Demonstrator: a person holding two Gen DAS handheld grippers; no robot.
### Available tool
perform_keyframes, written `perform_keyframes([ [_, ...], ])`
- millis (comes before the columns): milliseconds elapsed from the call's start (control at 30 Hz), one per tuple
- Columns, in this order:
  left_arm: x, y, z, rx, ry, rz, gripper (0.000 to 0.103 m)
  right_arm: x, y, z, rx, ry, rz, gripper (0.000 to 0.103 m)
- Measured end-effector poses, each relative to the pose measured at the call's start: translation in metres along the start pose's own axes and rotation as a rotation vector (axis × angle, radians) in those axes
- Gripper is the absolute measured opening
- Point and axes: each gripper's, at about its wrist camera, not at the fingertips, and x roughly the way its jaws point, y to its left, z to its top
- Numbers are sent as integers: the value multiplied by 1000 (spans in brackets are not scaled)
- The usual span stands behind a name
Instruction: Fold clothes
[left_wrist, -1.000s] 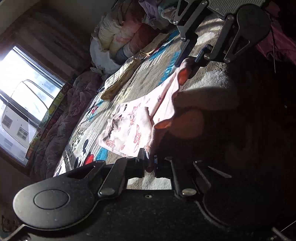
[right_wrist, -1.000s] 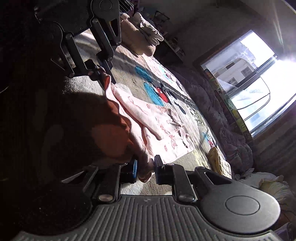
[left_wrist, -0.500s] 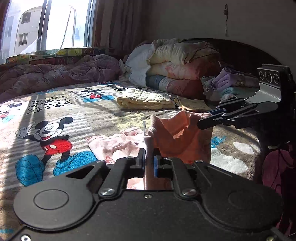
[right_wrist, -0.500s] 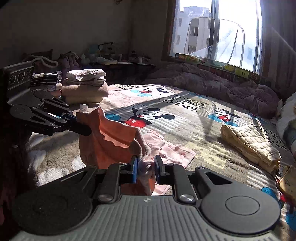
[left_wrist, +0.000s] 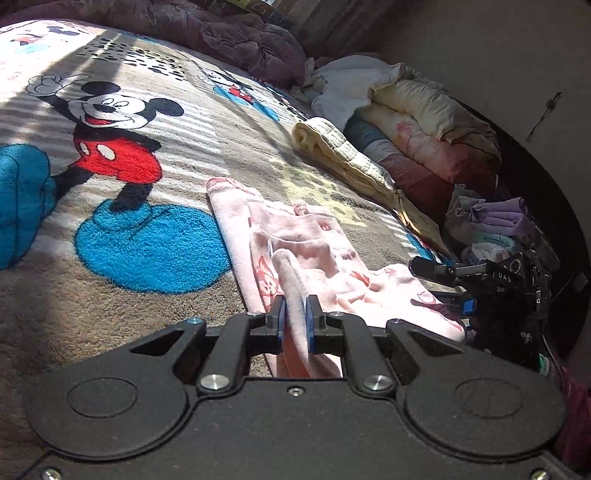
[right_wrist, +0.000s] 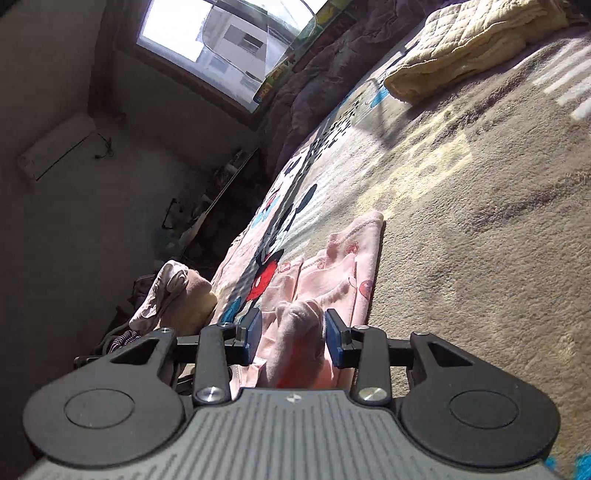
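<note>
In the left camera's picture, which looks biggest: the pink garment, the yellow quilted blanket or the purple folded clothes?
1. Pink garment, though it lies nearest the camera.
2. Yellow blanket.
3. Purple clothes.

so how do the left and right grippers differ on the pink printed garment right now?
Left gripper: jaws closed tight, pinching a fold of the pink printed garment. Right gripper: jaws spread wide, the bunched cloth sitting loose between them, touching neither blue pad. Both sit low over the fleece cartoon blanket, at the garment's near edge.
</note>
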Motion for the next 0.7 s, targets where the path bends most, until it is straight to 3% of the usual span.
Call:
perform_keyframes([
  [67, 1, 1, 1, -1, -8, -3, 8, -2, 6, -2, -35, 13, 10, 57],
  [100, 1, 0, 2, 8, -17, -2, 8, -2, 10, -2, -72, 20, 14, 50],
  [133, 0, -2, 3, 22, -36, -4, 8, -1, 13, -1, -110, 24, 8, 30],
  [167, -2, -5, 4, 39, -56, -12, 7, -1, 14, 1, -126, 23, 3, 22],
  [467, -10, -10, 34, 89, -246, -2, 5, 11, 31, 37, -282, -46, -12, 20],
  [700, 18, 13, 58, 62, -247, 25, 5, 23, 17, 64, -270, -95, -26, 20],
])
